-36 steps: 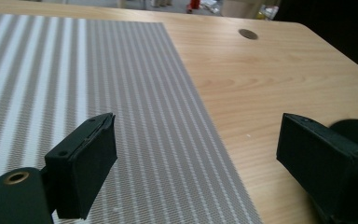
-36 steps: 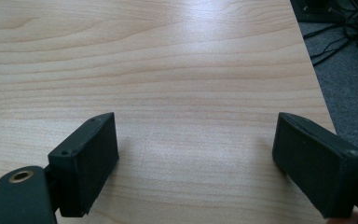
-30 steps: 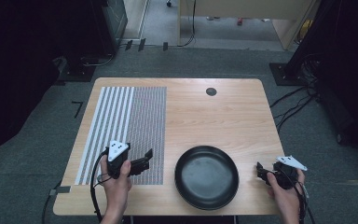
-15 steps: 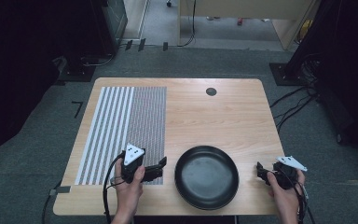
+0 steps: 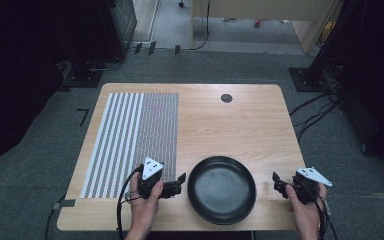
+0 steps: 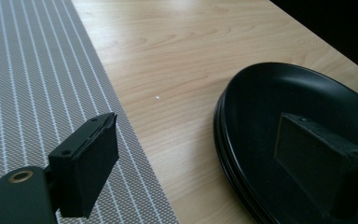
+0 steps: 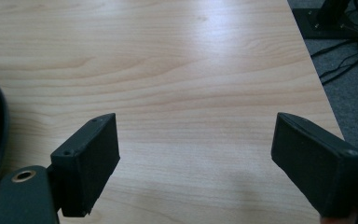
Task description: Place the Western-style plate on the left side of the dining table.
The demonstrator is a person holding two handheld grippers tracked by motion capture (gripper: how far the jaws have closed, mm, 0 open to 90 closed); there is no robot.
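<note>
Jaws spread wide, the left gripper (image 5: 179, 184) noses up to the rim of a black plate (image 5: 222, 189) at the near edge of the wooden table (image 5: 240, 125), beside a striped placemat (image 5: 135, 135). Rigid and probably slick, the plate looks best pinched by its raised rim. The right gripper (image 5: 279, 184) waits, equally open.

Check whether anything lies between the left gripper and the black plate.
Nothing visible does. The left gripper sits just left of the black plate, jaws open. In the left gripper view only bare wooden table separates the striped placemat from the plate's rim, and one jaw already stands in front of the plate.
</note>
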